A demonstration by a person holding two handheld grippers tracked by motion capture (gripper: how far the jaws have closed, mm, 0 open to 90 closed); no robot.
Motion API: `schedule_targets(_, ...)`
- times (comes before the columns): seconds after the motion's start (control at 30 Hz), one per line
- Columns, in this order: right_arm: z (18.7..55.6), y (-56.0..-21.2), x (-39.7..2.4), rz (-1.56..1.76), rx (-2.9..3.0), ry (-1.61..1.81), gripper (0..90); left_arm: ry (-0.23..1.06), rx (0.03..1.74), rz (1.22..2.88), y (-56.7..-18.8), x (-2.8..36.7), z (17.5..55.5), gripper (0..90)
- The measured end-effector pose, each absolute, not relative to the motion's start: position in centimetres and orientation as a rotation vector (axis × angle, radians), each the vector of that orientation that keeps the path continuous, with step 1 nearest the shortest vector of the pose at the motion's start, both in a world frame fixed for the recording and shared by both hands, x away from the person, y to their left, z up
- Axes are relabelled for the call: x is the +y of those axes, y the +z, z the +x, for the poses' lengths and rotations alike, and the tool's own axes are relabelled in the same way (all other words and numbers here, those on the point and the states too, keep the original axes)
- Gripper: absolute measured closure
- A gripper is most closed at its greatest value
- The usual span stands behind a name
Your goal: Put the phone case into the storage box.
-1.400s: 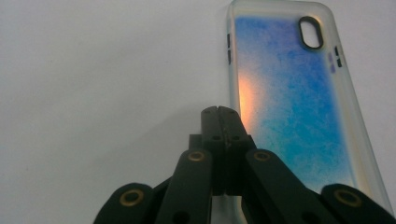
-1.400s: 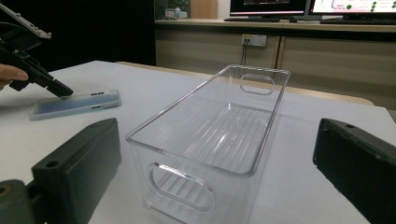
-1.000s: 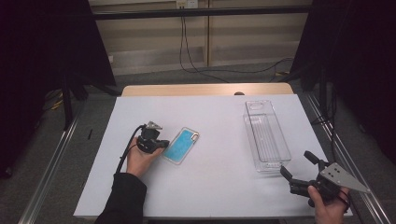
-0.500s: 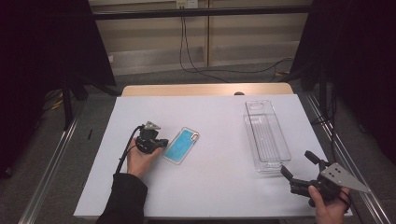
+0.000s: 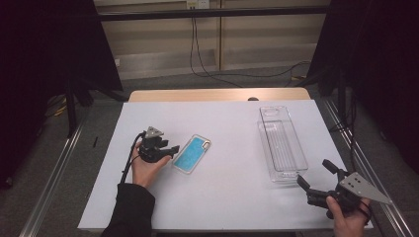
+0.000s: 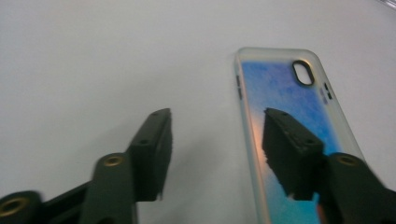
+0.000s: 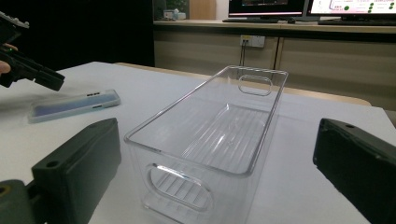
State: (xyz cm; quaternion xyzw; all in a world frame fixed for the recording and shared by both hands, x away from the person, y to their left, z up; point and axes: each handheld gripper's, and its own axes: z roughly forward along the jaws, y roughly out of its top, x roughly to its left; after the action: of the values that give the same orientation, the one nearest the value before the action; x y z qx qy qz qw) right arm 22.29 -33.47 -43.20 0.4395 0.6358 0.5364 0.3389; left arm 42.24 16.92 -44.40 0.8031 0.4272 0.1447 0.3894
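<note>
High view: left gripper [image 5: 170, 148] sits at the near-left end of the blue phone case [image 5: 192, 154], which lies flat on the white table [image 5: 232, 197]. At this size its jaws are hard to read. Right gripper [image 5: 316, 178], jaws wide apart and holding nothing, is just short of the clear plastic bin [image 5: 281, 143], well apart from the case.

Left gripper view: jaws have just been opening and are released. One jaw overlaps the case's near end and the other stands off it over bare table. Contact is unclear. Case's near end is cut off at the frame bottom.

Right gripper view: both jaws spread either side of the bin's near end, not touching it. The bin is empty; the case lies beyond it to the left.
</note>
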Motion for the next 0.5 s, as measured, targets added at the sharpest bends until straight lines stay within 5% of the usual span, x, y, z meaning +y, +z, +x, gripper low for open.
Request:
schedule_targets(0.13, 22.3, -43.2, -33.5, 1.148, 1.655, 1.401, 0.3, 0.424, 1.126, 1.995, -44.0, 17.3, 42.1, 17.5)
schedule_targets(0.23, 22.3, -43.2, -33.5, 1.148, 1.655, 1.401, 0.2, 0.411, 1.134, 1.960, -43.8, 17.7, 42.1, 8.9)
schedule_targets(0.5, 22.3, -43.2, -33.5, 1.143, 1.657, 1.401, 0.2, 0.437, 1.107, 1.906, -42.3, 18.0, 41.3, 3.3)
